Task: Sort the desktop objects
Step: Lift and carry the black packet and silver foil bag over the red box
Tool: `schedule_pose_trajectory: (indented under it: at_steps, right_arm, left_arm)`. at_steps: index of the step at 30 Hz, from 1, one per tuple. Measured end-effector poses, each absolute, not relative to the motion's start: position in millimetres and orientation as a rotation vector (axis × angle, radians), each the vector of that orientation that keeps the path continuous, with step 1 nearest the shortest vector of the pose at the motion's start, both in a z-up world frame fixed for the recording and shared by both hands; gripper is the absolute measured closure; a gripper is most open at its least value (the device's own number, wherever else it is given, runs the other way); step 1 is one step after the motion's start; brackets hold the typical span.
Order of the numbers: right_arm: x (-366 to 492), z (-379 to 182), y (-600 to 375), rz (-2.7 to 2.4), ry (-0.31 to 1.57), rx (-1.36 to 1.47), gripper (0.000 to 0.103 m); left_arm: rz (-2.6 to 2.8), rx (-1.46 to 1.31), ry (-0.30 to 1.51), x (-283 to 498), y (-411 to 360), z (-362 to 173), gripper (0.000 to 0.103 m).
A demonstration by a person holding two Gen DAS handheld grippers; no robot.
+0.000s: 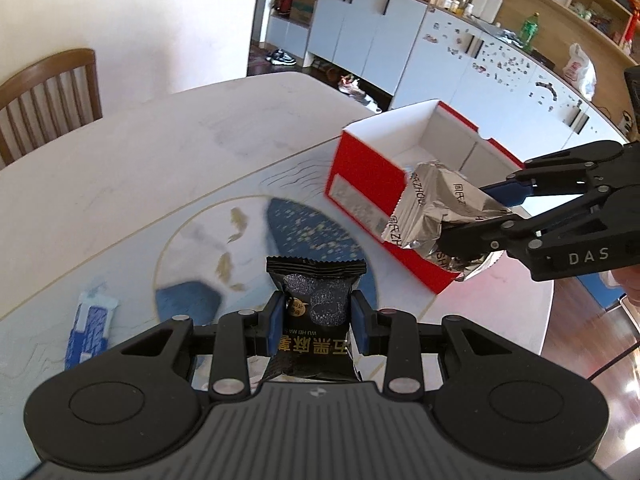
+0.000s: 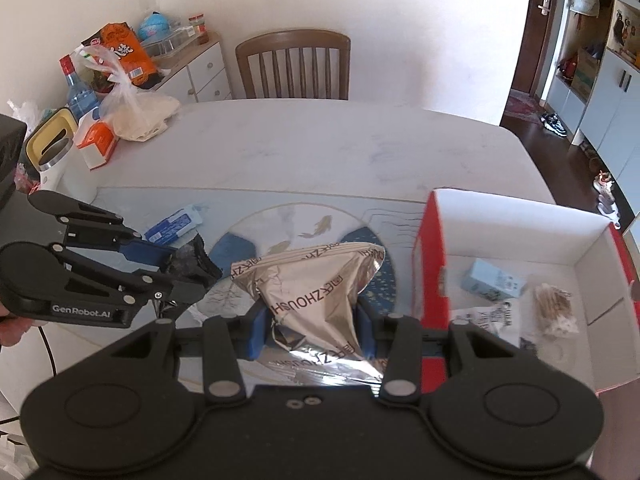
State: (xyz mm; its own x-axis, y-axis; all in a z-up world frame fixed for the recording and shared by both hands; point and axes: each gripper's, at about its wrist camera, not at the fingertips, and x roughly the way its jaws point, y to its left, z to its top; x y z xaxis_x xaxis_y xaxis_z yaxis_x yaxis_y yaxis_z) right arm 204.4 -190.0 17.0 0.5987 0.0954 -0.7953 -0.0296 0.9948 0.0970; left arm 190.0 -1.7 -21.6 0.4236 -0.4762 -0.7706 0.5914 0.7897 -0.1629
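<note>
My left gripper (image 1: 316, 316) is shut on a black snack packet (image 1: 314, 300) and holds it above the patterned mat (image 1: 200, 248). My right gripper (image 2: 314, 320) is shut on a crinkled silver foil packet (image 2: 316, 280); it also shows in the left wrist view (image 1: 432, 216), beside the near wall of the red box (image 1: 360, 184). The red box with a white inside (image 2: 520, 232) holds a light blue carton (image 2: 494, 282), a packet of cotton swabs (image 2: 554, 308) and a printed wrapper (image 2: 488, 316). A blue-and-white packet (image 2: 174, 226) lies on the mat, left; it shows in the left wrist view too (image 1: 90, 324).
A wooden chair (image 2: 294, 66) stands at the table's far side. At the far left of the table are a plastic bag (image 2: 132, 112), an orange carton (image 2: 96, 144) and a yellow-white appliance (image 2: 56, 156). White cabinets (image 1: 360, 32) and shelves line the room beyond.
</note>
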Motion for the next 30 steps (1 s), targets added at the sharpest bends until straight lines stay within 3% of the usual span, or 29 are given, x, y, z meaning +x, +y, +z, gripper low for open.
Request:
schedule_pose_trajectory:
  at_steps: [30]
  right_arm:
    - [168, 20, -355, -0.024, 0.915, 0.112, 0.059]
  left_arm:
    - [-0.794, 0.242, 0.878, 203, -176, 4, 0.07]
